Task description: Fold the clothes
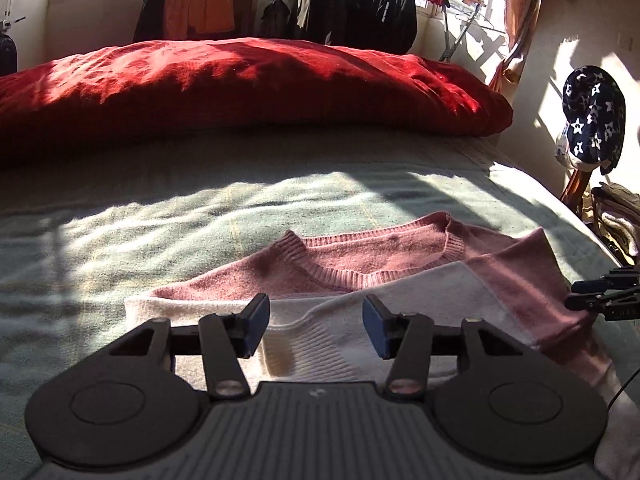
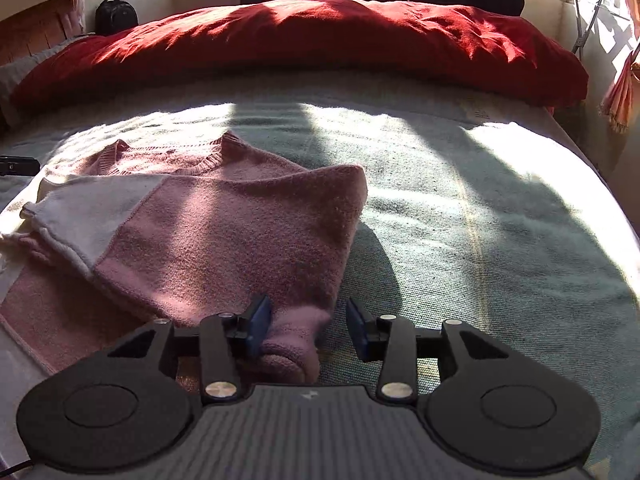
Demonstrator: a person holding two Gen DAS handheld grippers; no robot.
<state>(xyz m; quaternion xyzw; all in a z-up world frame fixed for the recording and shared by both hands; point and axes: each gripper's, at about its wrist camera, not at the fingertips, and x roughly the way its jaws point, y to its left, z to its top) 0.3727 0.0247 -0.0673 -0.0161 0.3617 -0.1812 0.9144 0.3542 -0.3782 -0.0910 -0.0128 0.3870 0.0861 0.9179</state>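
A pink and white knit sweater [image 1: 400, 280] lies on the pale green bedspread [image 1: 200, 216], neck opening toward the far pillow, sleeves folded across the body. My left gripper [image 1: 316, 326] is open just above the white sleeve part near the sweater's left edge. In the right wrist view the sweater [image 2: 224, 232] lies left of centre, and my right gripper [image 2: 308, 328] is open with the pink sleeve cuff [image 2: 292, 348] lying between its jaws, not gripped. The right gripper's tips also show at the right edge of the left wrist view [image 1: 600, 296].
A long red pillow [image 1: 240, 84] lies across the far end of the bed. Dark clothes hang on a rack [image 1: 360, 4] by the window. A star-patterned dark cloth [image 1: 592, 116] hangs over a chair at the right. A black bag [image 2: 116, 14] stands at the far left.
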